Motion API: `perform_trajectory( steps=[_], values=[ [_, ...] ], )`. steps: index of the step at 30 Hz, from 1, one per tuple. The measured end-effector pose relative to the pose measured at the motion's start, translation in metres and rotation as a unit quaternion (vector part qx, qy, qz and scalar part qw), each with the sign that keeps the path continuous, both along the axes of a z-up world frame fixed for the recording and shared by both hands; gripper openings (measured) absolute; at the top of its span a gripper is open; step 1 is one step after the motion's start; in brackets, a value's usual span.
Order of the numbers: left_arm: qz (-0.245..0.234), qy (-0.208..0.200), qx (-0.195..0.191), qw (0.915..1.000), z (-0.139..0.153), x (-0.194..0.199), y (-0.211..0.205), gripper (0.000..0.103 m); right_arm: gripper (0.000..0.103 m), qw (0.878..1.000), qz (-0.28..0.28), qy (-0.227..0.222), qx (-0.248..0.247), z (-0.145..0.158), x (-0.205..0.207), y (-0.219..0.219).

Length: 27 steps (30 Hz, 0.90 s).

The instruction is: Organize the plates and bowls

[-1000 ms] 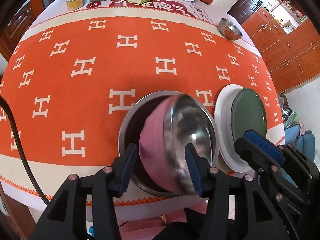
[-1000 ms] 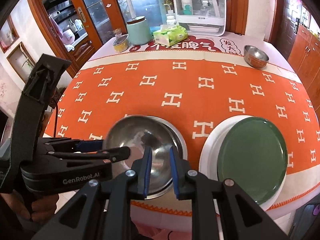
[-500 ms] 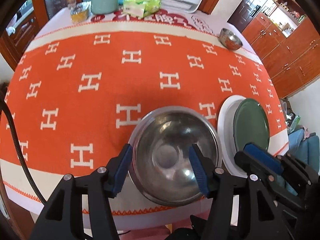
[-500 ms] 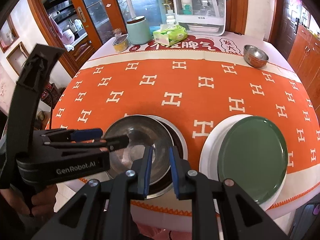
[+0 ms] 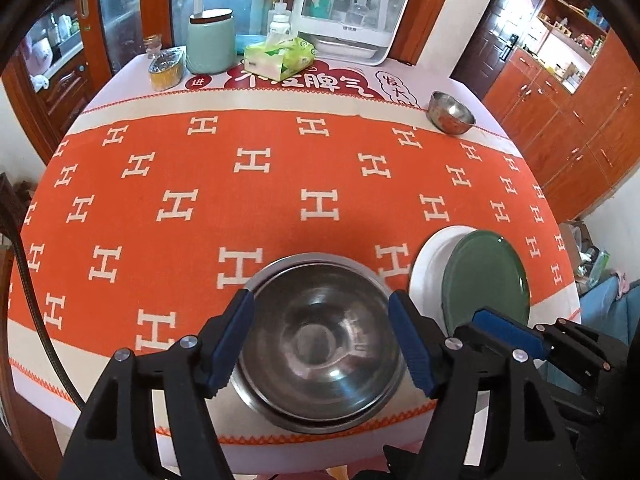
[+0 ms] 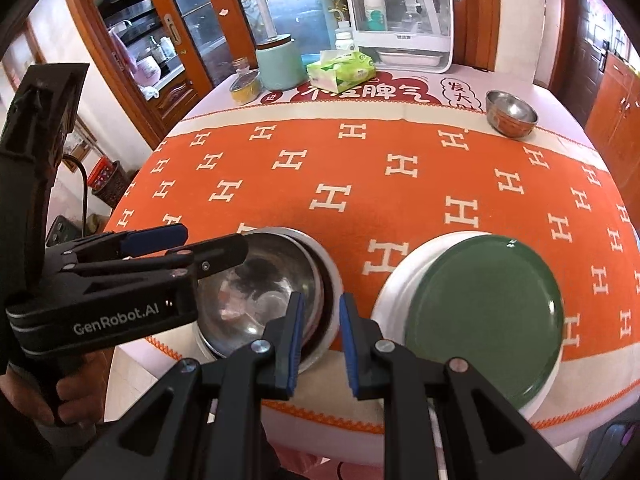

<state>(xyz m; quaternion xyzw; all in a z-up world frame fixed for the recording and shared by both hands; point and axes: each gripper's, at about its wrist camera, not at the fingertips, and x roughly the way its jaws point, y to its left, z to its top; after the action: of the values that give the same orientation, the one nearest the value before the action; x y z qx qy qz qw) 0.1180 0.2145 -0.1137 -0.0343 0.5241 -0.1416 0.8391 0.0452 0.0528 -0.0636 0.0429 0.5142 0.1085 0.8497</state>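
Left wrist view: my left gripper (image 5: 320, 340) hangs spread over the nested steel bowls (image 5: 320, 344); my right gripper (image 6: 319, 338) is narrowly parted, holding nothing.

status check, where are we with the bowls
Left hand-held gripper open over the nested steel bowls. Right hand-held gripper open, empty. Small steel bowl at far edge, path unobstructed.
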Motion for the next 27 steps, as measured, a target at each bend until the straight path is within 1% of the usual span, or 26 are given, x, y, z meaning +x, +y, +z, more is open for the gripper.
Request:
perform_trajectory(
  steps=[3, 5, 8, 9, 13, 16, 19, 23, 27],
  values=[
    [0.008, -0.009, 0.002, 0.9999, 0.008, -0.004, -0.015, 0.069, 0.021, 1.000, 0.008, -0.003, 0.003, 0.005, 0.003, -0.017],
    [0.013, -0.016, 0.002, 0.9998, 0.014, -0.006, -0.027, 0.071, 0.029, 1.000, 0.012, -0.007, 0.004, 0.008, 0.004, -0.029],
    [0.018, -0.026, 0.004, 0.9995, 0.022, -0.009, -0.045, 0.072, 0.036, 1.000, 0.019, -0.016, 0.003, 0.015, 0.005, -0.047],
    [0.019, -0.028, 0.005, 0.9994, 0.025, -0.009, -0.052, 0.072, 0.037, 1.000, 0.022, -0.018, 0.003, 0.017, 0.006, -0.054],
    [0.024, -0.030, 0.002, 0.9993, 0.032, -0.008, -0.076, 0.073, 0.038, 0.999, 0.030, -0.021, 0.001, 0.021, 0.008, -0.079],
    [0.019, -0.017, -0.014, 0.9996, 0.036, -0.004, -0.097, 0.077, 0.038, 0.999, 0.033, -0.019, 0.002, 0.021, 0.011, -0.099],
    [0.019, -0.020, -0.028, 0.9992, 0.040, -0.002, -0.118, 0.078, 0.038, 0.999, 0.030, -0.013, 0.005, 0.018, 0.016, -0.124],
    [0.016, -0.017, -0.028, 0.9993, 0.041, 0.003, -0.148, 0.078, 0.038, 1.000, 0.026, -0.010, 0.007, 0.016, 0.022, -0.154],
    [0.010, -0.022, -0.034, 0.9991, 0.042, 0.008, -0.174, 0.078, 0.038, 1.000, 0.024, -0.003, 0.010, 0.009, 0.031, -0.185]
  ],
)
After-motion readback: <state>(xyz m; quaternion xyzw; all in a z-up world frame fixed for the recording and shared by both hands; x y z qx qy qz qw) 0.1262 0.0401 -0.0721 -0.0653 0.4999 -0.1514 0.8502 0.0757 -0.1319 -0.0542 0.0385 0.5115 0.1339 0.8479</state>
